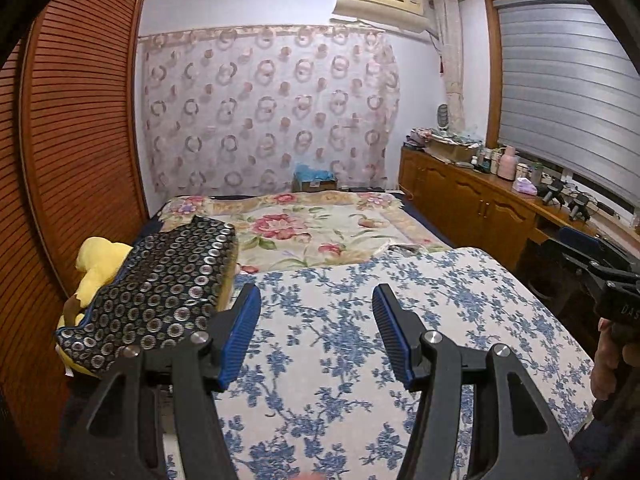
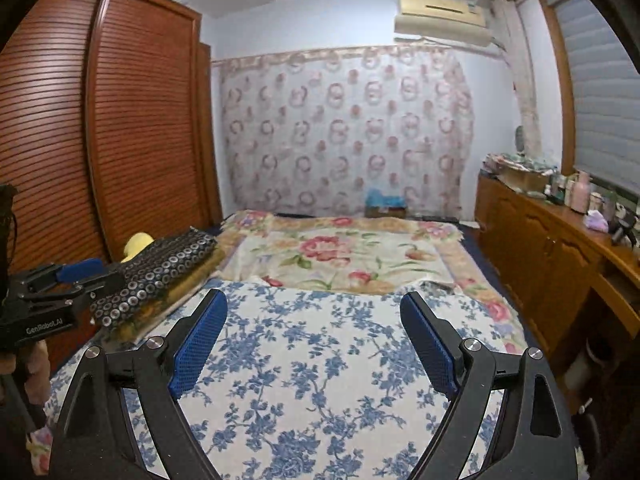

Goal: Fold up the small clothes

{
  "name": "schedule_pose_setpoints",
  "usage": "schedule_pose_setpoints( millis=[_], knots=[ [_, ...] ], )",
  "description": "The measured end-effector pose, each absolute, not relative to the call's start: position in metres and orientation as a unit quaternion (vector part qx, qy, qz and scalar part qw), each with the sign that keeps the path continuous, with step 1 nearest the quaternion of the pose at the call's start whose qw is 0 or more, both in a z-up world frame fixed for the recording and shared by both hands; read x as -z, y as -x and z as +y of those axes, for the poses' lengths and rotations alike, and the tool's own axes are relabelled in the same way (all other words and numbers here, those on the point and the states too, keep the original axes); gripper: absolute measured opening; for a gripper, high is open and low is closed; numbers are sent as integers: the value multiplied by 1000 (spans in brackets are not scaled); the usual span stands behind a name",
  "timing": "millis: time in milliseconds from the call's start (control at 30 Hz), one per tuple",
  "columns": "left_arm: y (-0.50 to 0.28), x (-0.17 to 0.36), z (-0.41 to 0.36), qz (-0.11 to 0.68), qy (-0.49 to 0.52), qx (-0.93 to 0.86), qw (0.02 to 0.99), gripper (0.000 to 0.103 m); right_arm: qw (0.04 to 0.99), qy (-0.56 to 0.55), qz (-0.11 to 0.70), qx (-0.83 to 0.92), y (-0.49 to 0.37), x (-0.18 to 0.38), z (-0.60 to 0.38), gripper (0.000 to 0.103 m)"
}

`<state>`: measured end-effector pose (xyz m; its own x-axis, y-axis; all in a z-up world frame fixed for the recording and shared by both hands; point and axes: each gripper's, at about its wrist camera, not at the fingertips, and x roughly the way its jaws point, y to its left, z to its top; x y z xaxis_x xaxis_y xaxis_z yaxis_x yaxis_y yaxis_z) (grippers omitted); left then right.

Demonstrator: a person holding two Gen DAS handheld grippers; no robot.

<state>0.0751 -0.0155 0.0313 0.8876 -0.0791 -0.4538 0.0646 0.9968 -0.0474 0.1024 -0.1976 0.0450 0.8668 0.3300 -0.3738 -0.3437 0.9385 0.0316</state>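
Observation:
A folded dark garment with silver rings (image 1: 160, 280) lies on top of a stack at the bed's left edge, also seen as the dark garment (image 2: 160, 270) in the right wrist view. A yellow cloth (image 1: 98, 264) bulges out behind it. My left gripper (image 1: 316, 292) is open and empty, hovering over the blue-flowered white cloth (image 1: 340, 340), just right of the stack. My right gripper (image 2: 313, 296) stands wide open over the same blue-flowered cloth (image 2: 312, 360), nothing between its pads. Each gripper shows at the other's edge: left gripper (image 2: 96, 276), right gripper (image 1: 592, 256).
A red-flowered quilt (image 1: 304, 232) covers the far half of the bed. A slatted wooden wardrobe (image 1: 80, 140) runs along the left. A wooden cabinet (image 1: 472, 200) with bottles and clutter lines the right under the window. A curtain (image 1: 264, 112) hangs at the back.

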Motion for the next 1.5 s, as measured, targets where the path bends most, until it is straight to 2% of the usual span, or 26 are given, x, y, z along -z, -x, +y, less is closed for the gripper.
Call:
schedule_pose_setpoints(
  millis=[1500],
  knots=[
    [-64, -35, -23, 213, 7, 22, 977, 58, 969, 12, 189, -157, -101, -41, -209, 90]
  ],
)
